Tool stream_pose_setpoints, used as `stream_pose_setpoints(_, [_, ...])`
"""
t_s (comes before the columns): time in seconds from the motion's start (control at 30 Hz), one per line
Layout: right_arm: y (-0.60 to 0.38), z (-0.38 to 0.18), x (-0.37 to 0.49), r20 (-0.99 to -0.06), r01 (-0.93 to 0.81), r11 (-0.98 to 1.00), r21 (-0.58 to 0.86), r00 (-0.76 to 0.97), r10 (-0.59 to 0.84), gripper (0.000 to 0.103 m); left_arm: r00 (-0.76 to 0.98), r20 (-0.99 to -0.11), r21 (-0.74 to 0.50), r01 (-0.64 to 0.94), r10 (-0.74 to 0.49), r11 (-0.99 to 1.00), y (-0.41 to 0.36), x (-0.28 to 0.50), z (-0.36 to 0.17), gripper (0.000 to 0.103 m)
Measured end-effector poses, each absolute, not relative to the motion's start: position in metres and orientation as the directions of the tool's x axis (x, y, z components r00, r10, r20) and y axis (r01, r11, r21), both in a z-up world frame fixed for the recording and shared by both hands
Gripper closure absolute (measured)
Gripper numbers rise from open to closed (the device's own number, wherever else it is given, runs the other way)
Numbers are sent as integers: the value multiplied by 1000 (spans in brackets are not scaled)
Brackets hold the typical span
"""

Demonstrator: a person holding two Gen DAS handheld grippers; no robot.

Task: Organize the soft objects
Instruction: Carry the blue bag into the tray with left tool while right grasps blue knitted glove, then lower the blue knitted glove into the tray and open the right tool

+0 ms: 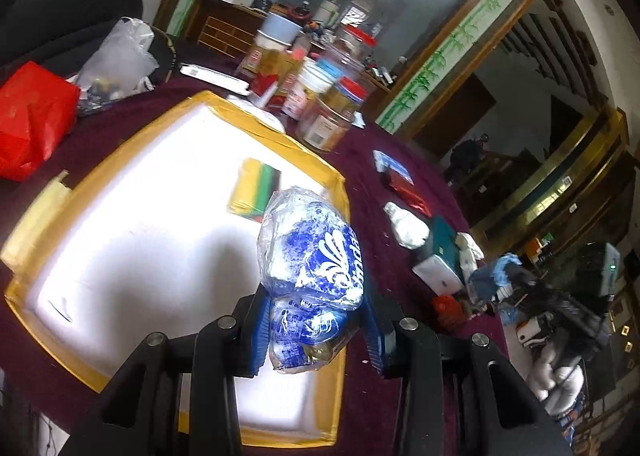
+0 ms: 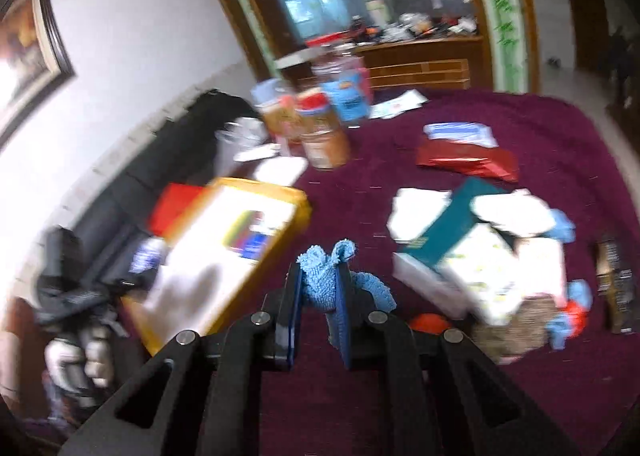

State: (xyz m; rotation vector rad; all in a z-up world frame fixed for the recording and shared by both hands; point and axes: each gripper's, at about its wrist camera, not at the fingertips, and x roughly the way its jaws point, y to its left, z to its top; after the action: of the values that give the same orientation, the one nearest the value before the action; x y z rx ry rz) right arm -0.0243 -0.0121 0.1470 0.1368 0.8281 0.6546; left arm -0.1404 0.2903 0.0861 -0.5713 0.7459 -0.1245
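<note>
In the left wrist view my left gripper point(image 1: 316, 320) is shut on a blue and white plastic pack of tissues point(image 1: 310, 252), held above the white foam box with yellow taped rims point(image 1: 316, 166). A striped yellow, green and black item point(image 1: 256, 188) lies inside that box. In the right wrist view my right gripper point(image 2: 318, 288) is shut on a fluffy light blue cloth point(image 2: 320, 276), lifted over the maroon tablecloth point(image 2: 520, 128). The same box point(image 2: 300, 202) lies to its left. The left gripper point(image 2: 80, 296) shows at the far left of that view, blurred.
Jars and bottles point(image 1: 324, 112) stand beyond the box. A red bag point(image 1: 32, 124) and a clear plastic bag point(image 1: 116, 56) lie at the left. White soft items point(image 2: 416, 212), a teal box point(image 2: 452, 216), a red packet point(image 2: 464, 160) and a dark packet point(image 2: 618, 284) litter the cloth at right.
</note>
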Motion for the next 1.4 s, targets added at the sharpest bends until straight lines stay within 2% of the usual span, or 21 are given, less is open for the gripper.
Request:
stream_pose_setpoints(0.23, [45,163,-17,-580,-559,685,467,391,714,88,711,-673,-399,-119,-202,909,312,-110,97,62])
stream_pose_setpoints(0.4, [92,174,-4,-556,-596,617,514,317,769,88,689,-702,-366,-133,-179,921,327,-73,91,62])
stream_pose_setpoints(0.6, [154,143,31,-600,-560,616,554,244,762,88,620,-767,-347,-184,-165,920,346,-18,60,61])
stream_pose_setpoints(0.67, [167,128,44,-613,-528,621,579,221,759,88,607,-785,-313,-211,-127,926,353,-2,51,59])
stream_pose_setpoints(0.73, [176,116,54,-621,-502,627,596,208,756,88,598,-797,-285,-247,-86,926,360,9,46,52])
stream_pose_setpoints(0.83, [192,97,72,-627,-453,629,632,178,758,87,595,-800,-298,-276,-81,914,370,19,42,50])
stream_pose_setpoints(0.87, [197,91,77,-628,-439,629,642,169,760,87,596,-798,-308,-283,-85,908,372,18,44,48])
stream_pose_setpoints(0.93, [208,83,85,-631,-421,630,653,157,760,87,606,-789,-331,-283,-100,900,372,14,50,37])
stream_pose_setpoints(1.23, [252,74,114,-657,-409,653,637,155,738,87,751,-650,-453,-261,-115,852,382,-71,97,32])
stream_pose_setpoints(1.4, [271,70,133,-593,-346,597,724,129,795,87,794,-595,-521,-260,-127,813,391,-113,101,31])
